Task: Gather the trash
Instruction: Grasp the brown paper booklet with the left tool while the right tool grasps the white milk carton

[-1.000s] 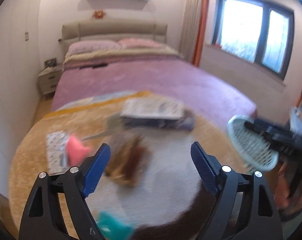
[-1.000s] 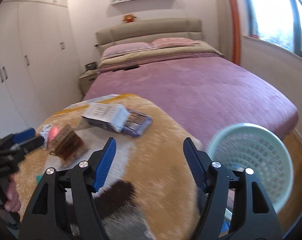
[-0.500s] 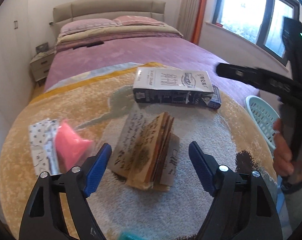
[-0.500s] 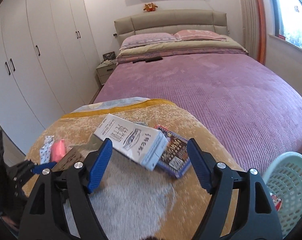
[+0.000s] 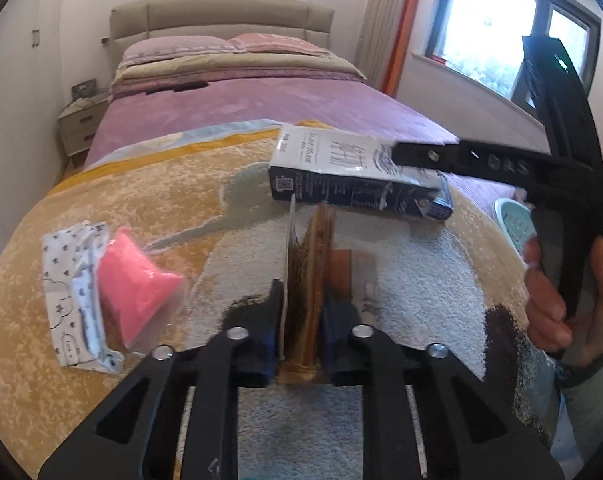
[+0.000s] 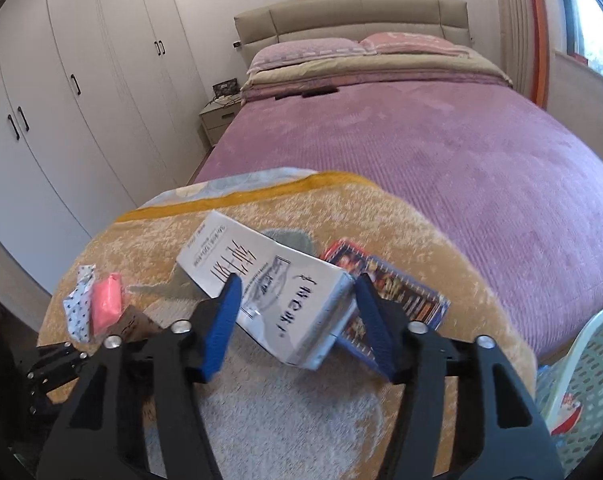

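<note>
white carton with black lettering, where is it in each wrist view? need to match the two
Left wrist: white carton sits upper centre-right on the rug, beyond the brown packet clamped in the left gripper; the right gripper's finger lies across its far end.
Right wrist: white carton sits centre frame, between the closing jaws of the right gripper.
Shared landmark: the pink packet, left of the carton in both views.

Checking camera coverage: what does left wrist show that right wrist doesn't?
Left wrist only: left gripper closing on the brown paper packet, the window, and the person's hand holding the right gripper.

Right wrist only: white wardrobe, and the right gripper closing around the white carton.

Both: carton, pink packet, green basket, bed.
</note>
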Demonstrator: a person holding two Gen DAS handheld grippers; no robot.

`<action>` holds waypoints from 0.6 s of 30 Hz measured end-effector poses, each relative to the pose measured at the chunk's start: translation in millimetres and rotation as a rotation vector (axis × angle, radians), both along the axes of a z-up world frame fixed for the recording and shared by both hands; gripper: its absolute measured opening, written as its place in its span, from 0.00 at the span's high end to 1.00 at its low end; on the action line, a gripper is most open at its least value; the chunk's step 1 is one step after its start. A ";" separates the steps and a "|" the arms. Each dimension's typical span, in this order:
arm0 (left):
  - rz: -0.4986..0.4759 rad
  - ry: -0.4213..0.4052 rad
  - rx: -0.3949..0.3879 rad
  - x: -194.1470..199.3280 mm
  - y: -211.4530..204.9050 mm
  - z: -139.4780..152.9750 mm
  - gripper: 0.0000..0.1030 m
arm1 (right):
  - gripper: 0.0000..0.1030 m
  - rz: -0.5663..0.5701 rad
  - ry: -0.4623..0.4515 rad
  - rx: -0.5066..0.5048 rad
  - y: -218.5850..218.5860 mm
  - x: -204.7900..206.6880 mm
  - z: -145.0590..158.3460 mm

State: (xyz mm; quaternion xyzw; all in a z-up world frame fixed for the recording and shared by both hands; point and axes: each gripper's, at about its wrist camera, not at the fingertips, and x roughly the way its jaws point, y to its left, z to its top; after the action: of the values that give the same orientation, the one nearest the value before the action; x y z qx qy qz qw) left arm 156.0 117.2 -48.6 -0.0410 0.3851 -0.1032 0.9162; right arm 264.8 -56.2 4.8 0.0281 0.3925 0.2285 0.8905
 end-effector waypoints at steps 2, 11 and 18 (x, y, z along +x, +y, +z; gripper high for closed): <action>0.021 -0.008 -0.007 -0.8 4.6 0.8 0.87 | 0.54 0.011 0.021 0.013 0.5 -7.4 -2.3; 0.131 -0.021 -0.035 -1.8 28.5 4.3 0.87 | 0.51 0.107 -0.011 -0.018 20.2 -62.1 7.2; 0.161 -0.026 -0.063 -7.0 33.9 5.1 0.87 | 0.23 0.095 -0.094 -0.139 36.5 -52.6 5.4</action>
State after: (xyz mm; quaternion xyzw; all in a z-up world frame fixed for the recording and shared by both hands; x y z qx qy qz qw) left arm 149.0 151.1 -43.5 -0.0993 0.3651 -0.0418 0.9247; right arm 212.2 -19.7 10.2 -0.0631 0.3659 0.2438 0.8959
